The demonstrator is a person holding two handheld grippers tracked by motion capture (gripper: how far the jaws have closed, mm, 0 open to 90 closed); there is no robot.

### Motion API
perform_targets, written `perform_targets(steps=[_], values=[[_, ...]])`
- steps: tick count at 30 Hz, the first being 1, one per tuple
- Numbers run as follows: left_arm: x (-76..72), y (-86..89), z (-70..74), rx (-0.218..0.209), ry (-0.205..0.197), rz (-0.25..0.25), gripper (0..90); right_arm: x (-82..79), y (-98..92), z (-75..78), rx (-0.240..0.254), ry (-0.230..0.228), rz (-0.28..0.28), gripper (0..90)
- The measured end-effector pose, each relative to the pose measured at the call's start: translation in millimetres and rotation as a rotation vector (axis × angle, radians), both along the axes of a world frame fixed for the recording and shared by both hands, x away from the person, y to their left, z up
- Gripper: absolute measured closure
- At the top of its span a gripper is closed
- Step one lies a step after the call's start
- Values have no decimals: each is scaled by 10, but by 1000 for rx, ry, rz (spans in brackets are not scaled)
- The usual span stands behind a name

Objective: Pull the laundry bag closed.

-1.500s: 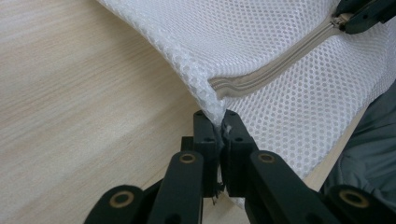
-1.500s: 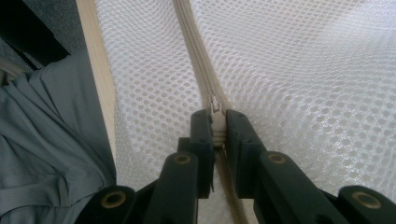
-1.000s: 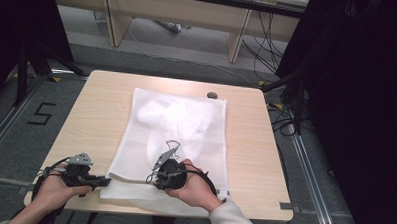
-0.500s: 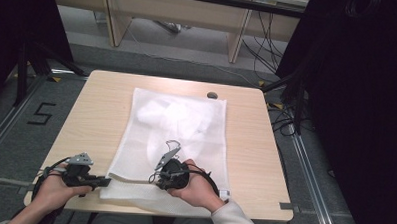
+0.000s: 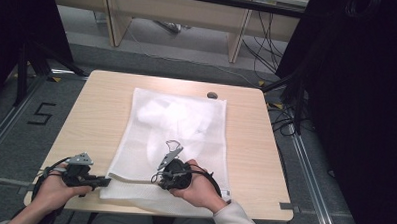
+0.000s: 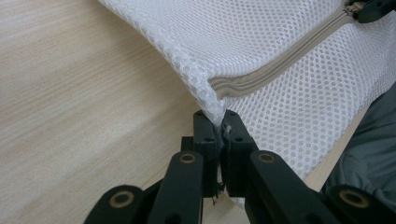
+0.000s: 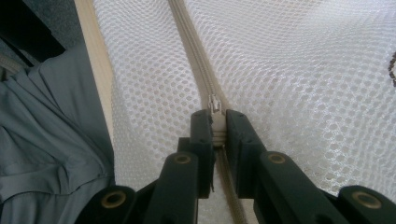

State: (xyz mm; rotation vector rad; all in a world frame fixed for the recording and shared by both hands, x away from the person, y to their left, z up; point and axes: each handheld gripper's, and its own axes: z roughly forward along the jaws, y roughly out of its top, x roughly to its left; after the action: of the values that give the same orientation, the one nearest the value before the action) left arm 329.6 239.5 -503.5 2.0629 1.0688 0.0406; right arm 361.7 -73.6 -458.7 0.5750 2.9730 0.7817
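On the tabletop (image 5: 96, 103), a white mesh bag (image 5: 181, 126) lies flat.
Left gripper (image 6: 217, 122) fingers pinch its corner; right gripper (image 7: 215, 122) fingers pinch the zip pull (image 7: 213, 103).

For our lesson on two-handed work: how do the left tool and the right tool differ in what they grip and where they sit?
The left tool pinches the corner of the mesh bag at the zip's end; the right tool clamps the zip pull along the zip.
The left tool sits over bare table beside the bag; the right tool rests on top of the bag.
Both are shut, near the table's front edge.
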Motion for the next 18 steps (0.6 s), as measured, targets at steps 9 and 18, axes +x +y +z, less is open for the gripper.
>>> perform_targets(steps=[9, 18], values=[[0, 0, 1, 2, 1, 0, 857, 1, -32, 1, 0, 0, -5, 823], [1, 1, 0, 2, -1, 0, 857, 2, -59, 9, 3, 8, -6, 823]])
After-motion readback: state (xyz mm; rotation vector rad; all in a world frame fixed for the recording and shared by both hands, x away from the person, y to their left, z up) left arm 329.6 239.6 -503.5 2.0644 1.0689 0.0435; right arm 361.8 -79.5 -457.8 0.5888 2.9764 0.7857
